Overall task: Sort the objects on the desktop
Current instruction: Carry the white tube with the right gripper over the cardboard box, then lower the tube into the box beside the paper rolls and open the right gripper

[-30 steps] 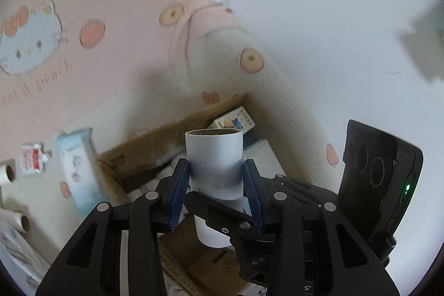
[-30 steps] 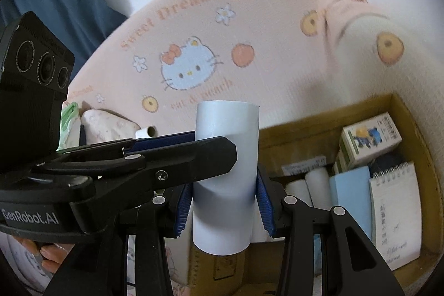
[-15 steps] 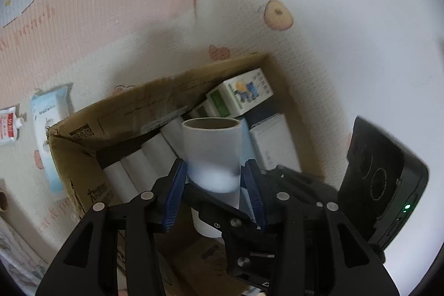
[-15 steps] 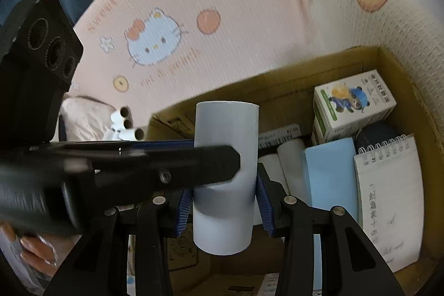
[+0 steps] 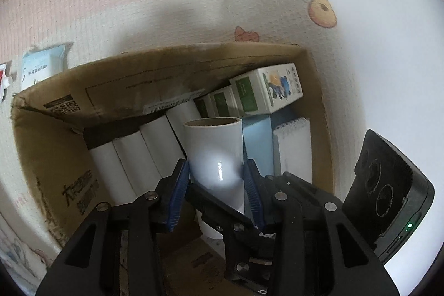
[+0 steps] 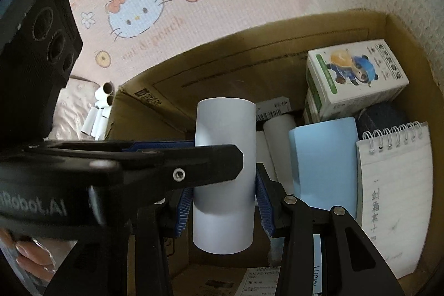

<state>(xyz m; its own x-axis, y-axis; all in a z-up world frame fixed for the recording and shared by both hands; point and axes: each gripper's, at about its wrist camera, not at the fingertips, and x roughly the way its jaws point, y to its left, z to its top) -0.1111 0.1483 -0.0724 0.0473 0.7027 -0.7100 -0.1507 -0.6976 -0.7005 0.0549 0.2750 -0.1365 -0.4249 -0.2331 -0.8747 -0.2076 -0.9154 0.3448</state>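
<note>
A white paper roll (image 5: pixel 213 146) on a brown cardboard core stands upright over the open cardboard box (image 5: pixel 166 57). My left gripper (image 5: pixel 217 179) has its blue pads against the roll's two sides, its jaws closing on it. In the right wrist view the same roll (image 6: pixel 224 129) sits between the pads of my right gripper (image 6: pixel 223 201), which is shut on it. The left gripper's black finger (image 6: pixel 166 165) crosses in front of the roll there, so the two grips stand crosswise. The roll's lower end hangs above the box floor.
Inside the box (image 6: pixel 249 32) lie several white rolls (image 5: pixel 133 157), green-and-white cartons (image 5: pixel 266 90), a pale blue pad (image 6: pixel 324 157) and a spiral notebook (image 6: pixel 394 185). Loose rolls (image 6: pixel 102 107) and a wipes pack (image 5: pixel 41 68) lie outside on the pink blanket (image 6: pixel 138 10).
Both grippers have come down with the roll towards the box and tipped further downwards. The box and its contents now fill much more of both views.
</note>
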